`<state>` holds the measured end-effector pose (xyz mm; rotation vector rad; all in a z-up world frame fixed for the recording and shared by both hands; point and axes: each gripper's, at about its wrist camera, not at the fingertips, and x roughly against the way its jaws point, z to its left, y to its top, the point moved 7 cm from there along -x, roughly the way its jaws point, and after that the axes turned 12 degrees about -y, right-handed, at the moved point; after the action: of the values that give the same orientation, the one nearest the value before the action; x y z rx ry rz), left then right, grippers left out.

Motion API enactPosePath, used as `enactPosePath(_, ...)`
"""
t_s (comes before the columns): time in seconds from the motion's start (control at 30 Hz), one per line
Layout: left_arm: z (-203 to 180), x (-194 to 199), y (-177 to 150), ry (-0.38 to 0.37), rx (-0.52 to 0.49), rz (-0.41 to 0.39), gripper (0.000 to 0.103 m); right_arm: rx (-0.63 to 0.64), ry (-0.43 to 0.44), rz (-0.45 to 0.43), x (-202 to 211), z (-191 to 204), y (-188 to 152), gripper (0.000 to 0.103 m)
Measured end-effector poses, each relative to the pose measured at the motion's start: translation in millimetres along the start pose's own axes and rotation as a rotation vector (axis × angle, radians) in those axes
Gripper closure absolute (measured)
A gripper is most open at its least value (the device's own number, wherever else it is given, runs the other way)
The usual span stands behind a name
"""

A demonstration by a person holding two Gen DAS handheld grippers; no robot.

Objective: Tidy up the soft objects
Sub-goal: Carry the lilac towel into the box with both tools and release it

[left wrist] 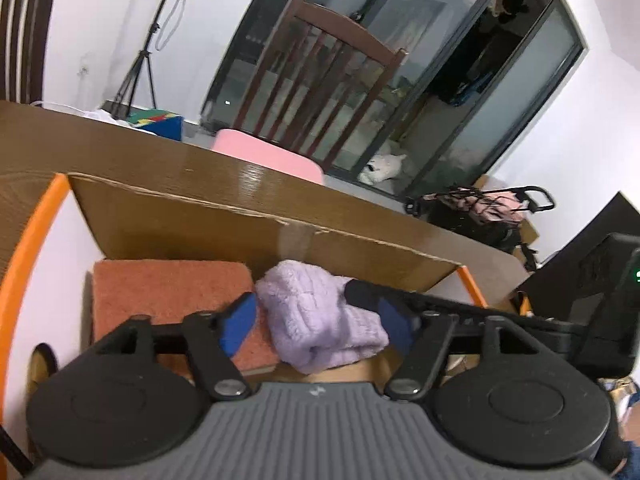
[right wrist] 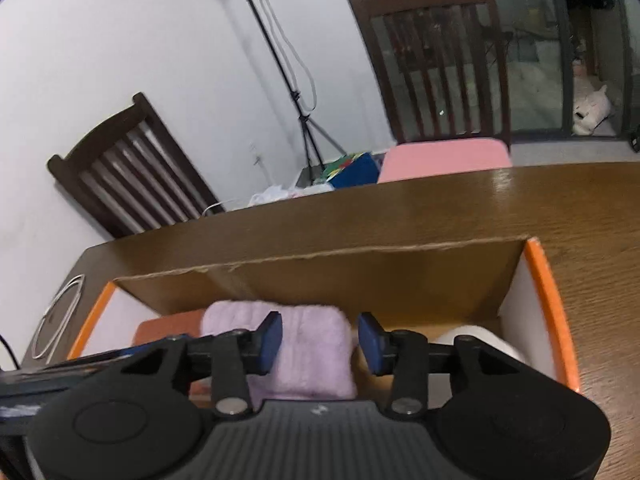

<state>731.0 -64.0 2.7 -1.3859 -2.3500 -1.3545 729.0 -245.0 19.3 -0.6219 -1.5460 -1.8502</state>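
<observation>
A fluffy lilac knit item lies inside an open cardboard box with orange edges, partly on a folded rust-orange towel. My left gripper is open, its blue pads on either side of the lilac item, just above it. In the right wrist view the lilac item lies beside the orange towel, with a white roll at the box's right. My right gripper is open and empty over the box, its fingers above the lilac item's right edge.
The box stands on a brown wooden table. A white cable coil lies on the table at left. A chair with a pink cushion stands at the far side, another chair at left, a tripod behind.
</observation>
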Motion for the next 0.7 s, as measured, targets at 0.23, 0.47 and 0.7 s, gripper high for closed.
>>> enactPosePath(0.23,-10,15,3,0.095,-0.044,-0.011,0.028,0.040,-0.038,-0.046,12,4,0,0.055)
enactPosePath(0.47,-67,103,7,0.145,-0.201,-0.072,0.027,0.051,-0.042,-0.144,109,-11,12,0.044)
enactPosePath(0.7,-132,211,0,0.170,-0.307,-0.160,0.021,0.112,-0.111,-0.294,241,-37,16,0.025)
